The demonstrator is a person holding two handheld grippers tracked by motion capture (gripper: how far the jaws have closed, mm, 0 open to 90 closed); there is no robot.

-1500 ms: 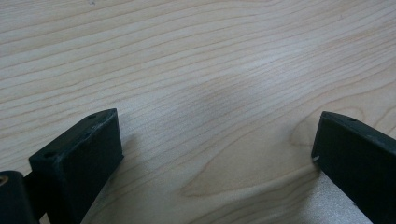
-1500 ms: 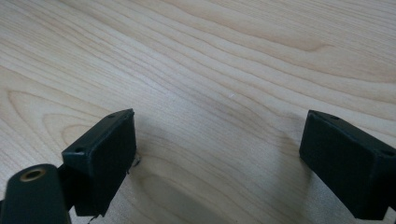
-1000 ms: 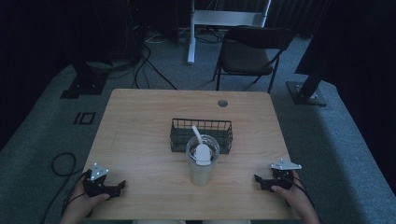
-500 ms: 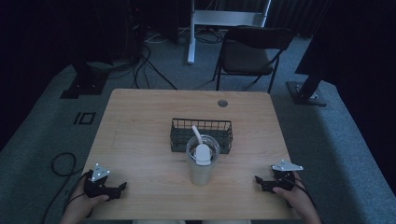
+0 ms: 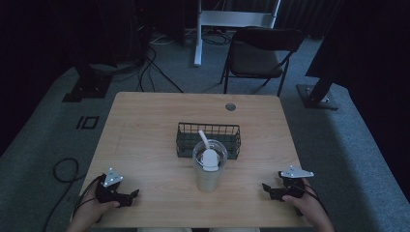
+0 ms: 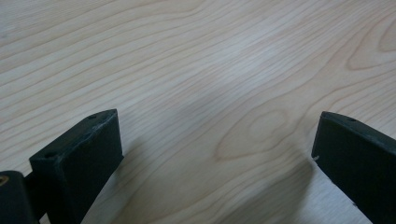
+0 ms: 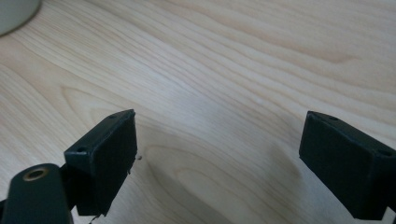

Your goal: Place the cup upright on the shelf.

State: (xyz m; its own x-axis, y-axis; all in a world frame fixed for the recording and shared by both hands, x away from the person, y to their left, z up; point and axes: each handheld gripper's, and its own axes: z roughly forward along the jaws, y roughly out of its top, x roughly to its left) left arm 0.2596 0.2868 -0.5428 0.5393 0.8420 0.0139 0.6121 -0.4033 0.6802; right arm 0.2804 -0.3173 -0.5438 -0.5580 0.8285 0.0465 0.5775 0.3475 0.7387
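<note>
Both idle at the near bench (image 5: 145, 130) edge: left hand-held gripper (image 5: 131, 195) jaws apart, right hand-held gripper (image 5: 267, 189) jaws apart, nothing held. Clear lidded cup (image 5: 209, 166) with straw stands centre, just before the wire basket (image 5: 186, 137), reachable from either side.

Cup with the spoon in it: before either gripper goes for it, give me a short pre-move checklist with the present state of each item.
1. Left gripper open, nothing between its jaws: ok.
2. Right gripper open, nothing between its jaws: ok.
3. Cup upright on the table: ok.
4. White spoon in the cup, handle leaning back toward the wire basket: ok.
5. Bare table between each gripper and the cup: ok.
6. Gap between the cup and the basket behind it: cannot tell, they overlap in the high view.
</note>
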